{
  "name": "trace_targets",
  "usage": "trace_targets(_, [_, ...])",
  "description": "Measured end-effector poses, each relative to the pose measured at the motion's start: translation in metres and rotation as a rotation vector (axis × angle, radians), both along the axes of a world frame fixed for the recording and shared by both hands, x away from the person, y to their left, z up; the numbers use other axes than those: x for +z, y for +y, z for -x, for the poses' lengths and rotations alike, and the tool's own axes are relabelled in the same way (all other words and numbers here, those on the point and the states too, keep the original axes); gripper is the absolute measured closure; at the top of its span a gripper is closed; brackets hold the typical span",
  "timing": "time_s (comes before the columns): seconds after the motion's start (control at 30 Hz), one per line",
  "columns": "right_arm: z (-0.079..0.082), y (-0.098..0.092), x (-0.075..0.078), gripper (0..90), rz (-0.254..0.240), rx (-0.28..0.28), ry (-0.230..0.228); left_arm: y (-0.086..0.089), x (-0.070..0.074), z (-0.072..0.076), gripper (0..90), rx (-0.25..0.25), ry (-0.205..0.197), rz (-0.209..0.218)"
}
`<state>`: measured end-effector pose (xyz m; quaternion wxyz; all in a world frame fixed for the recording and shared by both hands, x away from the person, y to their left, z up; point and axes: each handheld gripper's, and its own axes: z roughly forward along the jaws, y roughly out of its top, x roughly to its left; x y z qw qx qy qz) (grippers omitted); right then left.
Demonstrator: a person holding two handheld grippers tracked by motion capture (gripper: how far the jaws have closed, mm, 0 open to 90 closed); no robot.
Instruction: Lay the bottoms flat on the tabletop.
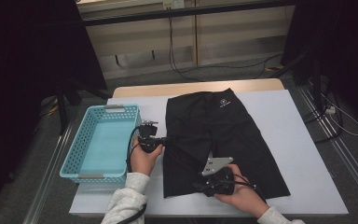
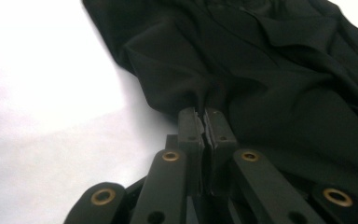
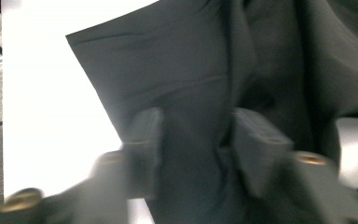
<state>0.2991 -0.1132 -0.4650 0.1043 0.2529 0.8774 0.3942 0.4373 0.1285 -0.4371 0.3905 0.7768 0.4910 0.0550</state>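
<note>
Black shorts (image 1: 223,130) with a small white logo lie flat on the white table (image 1: 303,140). My left gripper (image 1: 168,139) sits at the shorts' left edge. In the left gripper view its jaws (image 2: 206,116) are shut on a pinched fold of the black cloth (image 2: 284,70). My right gripper (image 1: 196,187) is at the near hem on the left leg, pointing left. In the blurred right gripper view its jaws (image 3: 196,126) stand apart, with the dark cloth (image 3: 182,79) lying between them near the hem corner, and the pads do not press on it.
An empty light-blue plastic basket (image 1: 81,140) stands on the table's left side, close to my left hand. Bare white tabletop lies right of the shorts. Beyond the far edge are the floor, cables and dark stands.
</note>
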Motion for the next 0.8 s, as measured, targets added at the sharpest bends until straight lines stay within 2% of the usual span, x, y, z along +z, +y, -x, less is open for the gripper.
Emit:
trace_targets(0.07, [-0.001,-0.002,0.001,79.5,-0.013,0.002,0.019,0.0,0.001,-0.003,86.9,0.015,-0.003,0.012])
trace_targets(0.13, [-0.003,-0.004,0.001,88.4,-0.022,0.0,0.032,0.001,0.001,-0.006,87.0,0.029,-0.008,0.012])
trace_targets(0.33, [-0.003,-0.008,0.002,89.8,-0.023,0.029,0.054,0.004,0.003,-0.012,87.3,0.065,-0.022,0.03])
trace_targets(0.47, [-0.003,-0.011,0.003,89.6,-0.056,0.052,0.088,0.002,-0.001,-0.012,86.3,0.054,-0.024,0.021])
trace_targets(0.53, [-0.002,-0.011,0.006,86.5,-0.067,0.073,0.101,0.002,-0.004,-0.011,84.7,0.049,-0.021,0.023])
trace_targets(0.57, [-0.001,-0.011,0.007,79.6,-0.081,0.066,0.108,0.001,-0.006,-0.011,82.4,0.045,-0.013,0.015])
trace_targets(0.6, [-0.001,-0.011,0.009,75.8,-0.082,0.04,0.09,0.002,-0.007,-0.01,78.9,0.047,-0.018,0.007])
trace_targets(0.63, [-0.001,-0.011,0.011,75.4,-0.074,0.04,0.081,0.002,-0.008,-0.009,75.2,0.05,-0.014,0.01])
trace_targets(0.7, [-0.003,-0.014,0.016,68.5,-0.083,0.014,0.064,0.002,-0.008,-0.007,69.0,0.031,-0.002,0.01])
trace_targets(0.8, [-0.008,-0.023,0.022,59.2,-0.08,-0.05,0.03,0.0,-0.009,0.0,53.5,0.02,-0.023,-0.011])
